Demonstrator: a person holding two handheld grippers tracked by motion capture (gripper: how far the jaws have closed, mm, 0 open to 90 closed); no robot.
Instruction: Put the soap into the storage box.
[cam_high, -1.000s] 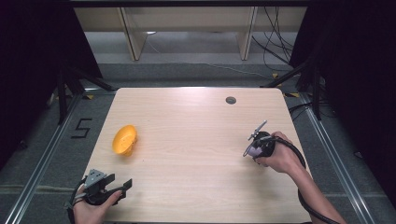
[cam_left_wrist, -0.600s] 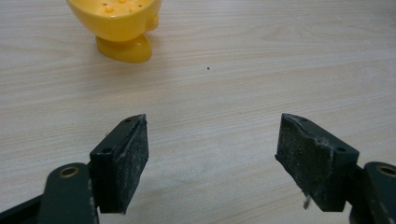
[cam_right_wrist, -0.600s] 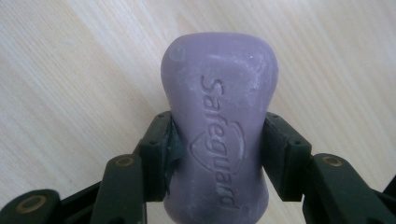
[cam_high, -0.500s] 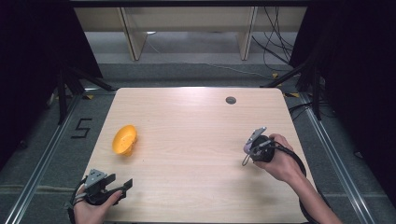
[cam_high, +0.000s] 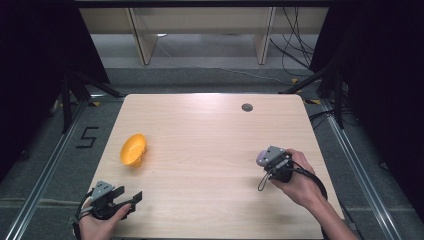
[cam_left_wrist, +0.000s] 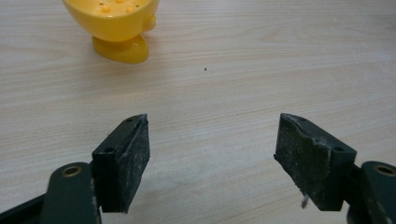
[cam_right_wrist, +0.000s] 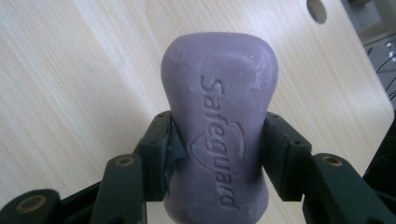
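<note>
A purple soap bar stamped "Safeguard" sits clamped at its waist between the jaws of my right gripper. In the high view that right gripper hovers over the table's right side, the purple soap bar poking out toward the left. A yellow soap dish stands on the table's left part. My left gripper rests at the front left corner, jaws open and empty. In the left gripper view the yellow soap dish lies ahead, beyond the left gripper and its gap.
The light wooden table has a round cable hole near its far right edge. Wooden shelf legs and cables lie on the floor beyond the table. Rails run along both sides of the table.
My right gripper has moved toward the table's front and turned, so the soap now points left. The left gripper has stayed put.
</note>
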